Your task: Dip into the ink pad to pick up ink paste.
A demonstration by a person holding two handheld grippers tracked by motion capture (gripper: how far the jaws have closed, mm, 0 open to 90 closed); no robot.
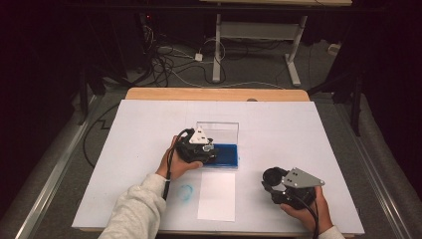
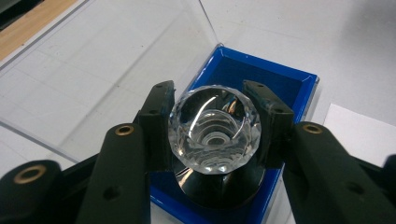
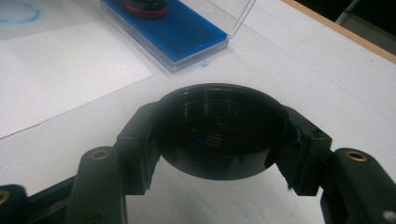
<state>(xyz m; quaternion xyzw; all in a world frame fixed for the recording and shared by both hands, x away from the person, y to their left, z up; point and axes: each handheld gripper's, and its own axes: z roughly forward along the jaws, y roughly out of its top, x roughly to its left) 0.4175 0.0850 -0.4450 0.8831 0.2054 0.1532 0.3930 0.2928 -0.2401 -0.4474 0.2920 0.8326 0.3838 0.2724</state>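
Observation:
My left gripper (image 2: 211,95) is shut on the faceted clear knob (image 2: 215,135) of a stamp. The stamp's round black base (image 2: 219,186) rests on the blue ink pad (image 2: 285,86), which lies in an open clear case. From above, that left gripper (image 1: 208,148) hangs over the ink pad (image 1: 228,155), and the case's clear lid (image 1: 219,129) stands upright behind it. My right gripper (image 3: 219,109) is shut on a round black cap (image 3: 219,140), hollow side up, just above the table. In the high view the right gripper (image 1: 270,180) is at the front right.
A white sheet of paper (image 1: 217,196) lies in front of the ink pad, with a blue ink smear (image 1: 186,192) to its left. A white board (image 1: 298,129) covers the wooden table (image 1: 214,94). Cables and desk legs are on the floor beyond.

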